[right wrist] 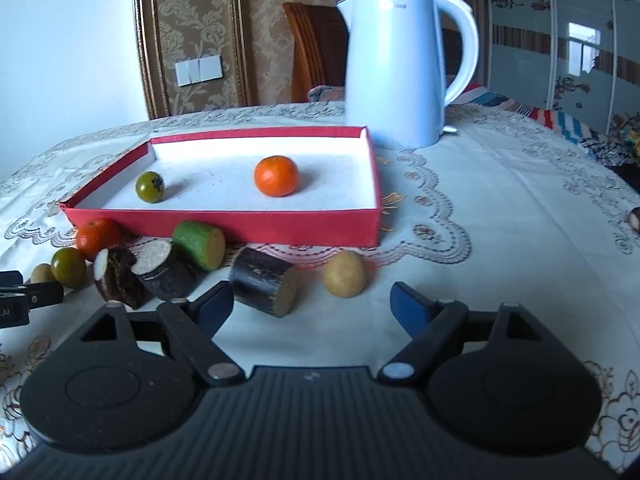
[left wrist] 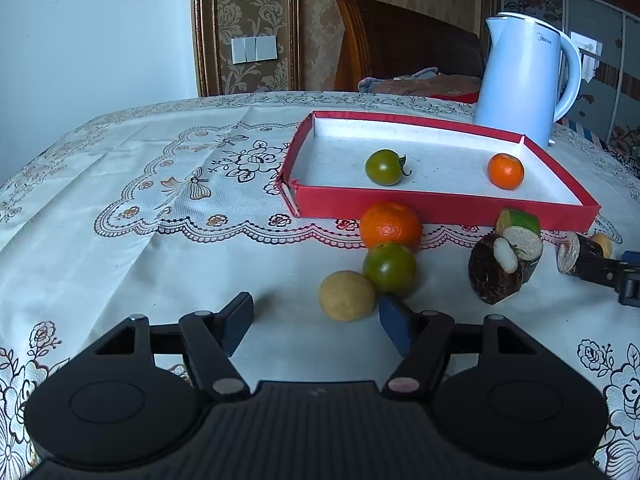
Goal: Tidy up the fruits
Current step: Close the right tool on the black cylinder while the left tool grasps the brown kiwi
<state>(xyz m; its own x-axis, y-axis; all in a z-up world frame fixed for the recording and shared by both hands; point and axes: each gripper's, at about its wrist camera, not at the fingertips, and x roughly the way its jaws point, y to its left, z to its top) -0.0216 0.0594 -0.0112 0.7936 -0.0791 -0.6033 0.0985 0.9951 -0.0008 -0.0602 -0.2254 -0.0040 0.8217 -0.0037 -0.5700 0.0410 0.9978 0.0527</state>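
A red tray [left wrist: 440, 202] [right wrist: 224, 225] holds a green tomato [left wrist: 385, 167] [right wrist: 150, 187] and a small orange [left wrist: 505, 171] [right wrist: 276, 175]. In front of it on the cloth lie an orange [left wrist: 391, 225] [right wrist: 97, 236], a green tomato [left wrist: 389, 268] [right wrist: 69, 267], a tan round fruit [left wrist: 347, 295] [right wrist: 41, 273], a second tan fruit [right wrist: 344, 273], a mangosteen piece [left wrist: 496, 270] [right wrist: 116, 276] and cane pieces [right wrist: 266, 282]. My left gripper [left wrist: 316, 324] is open, just short of the tan fruit. My right gripper [right wrist: 312, 306] is open, with the dark cane piece and second tan fruit just ahead.
A white kettle [left wrist: 524, 76] [right wrist: 396, 68] stands behind the tray. A green cane piece [right wrist: 199, 245] [left wrist: 519, 221] and a dark one [right wrist: 164, 268] lie by the tray's front wall. The table edge curves away at left and right. A chair back [left wrist: 400, 40] stands behind.
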